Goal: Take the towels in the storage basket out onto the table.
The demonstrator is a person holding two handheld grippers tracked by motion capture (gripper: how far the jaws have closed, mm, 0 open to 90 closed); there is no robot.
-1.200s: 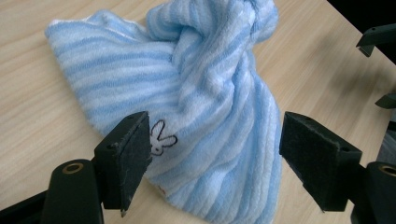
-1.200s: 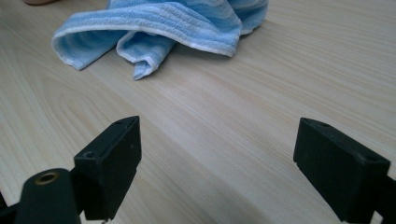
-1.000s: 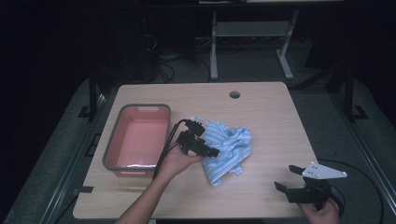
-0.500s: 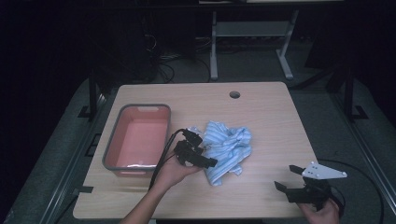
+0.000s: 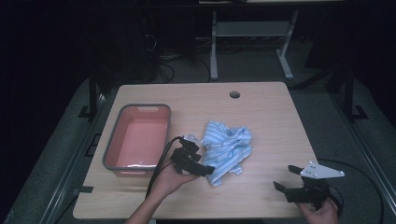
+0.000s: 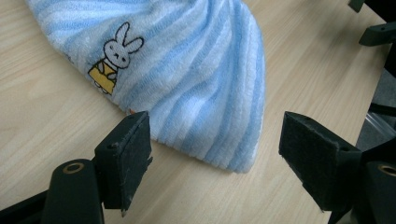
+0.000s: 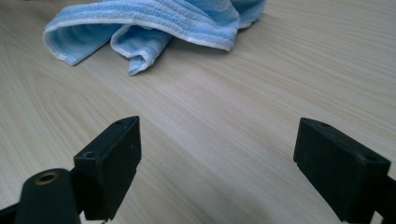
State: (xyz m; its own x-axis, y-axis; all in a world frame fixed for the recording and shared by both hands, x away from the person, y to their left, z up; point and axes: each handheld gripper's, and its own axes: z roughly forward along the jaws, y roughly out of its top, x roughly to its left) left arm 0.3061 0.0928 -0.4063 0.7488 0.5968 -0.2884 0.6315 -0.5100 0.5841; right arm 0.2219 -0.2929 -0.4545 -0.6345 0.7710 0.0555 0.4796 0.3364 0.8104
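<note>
Towel: blue-and-white striped towel [image 5: 226,150] lies crumpled on the wooden table [image 5: 271,121], just right of the pink tub [image 5: 137,137]; a rabbit print [image 6: 112,58] shows on its near fold in the left gripper view

Left gripper: left gripper [image 5: 201,163] sits at the towel's lower-left edge; jaws wide apart, the towel's corner lying on the table between them, pads not pressing it

Left arm: forearm comes in from below the towel, slanting up and right; hand wrapped under the gripper body; cable looping toward the tub

Right gripper: right gripper [image 5: 286,177] rests well to the towel's lower right, pointing back toward it; jaws wide, nothing between them but bare table

Right hand: low at the table's near edge, gripping from behind
</note>
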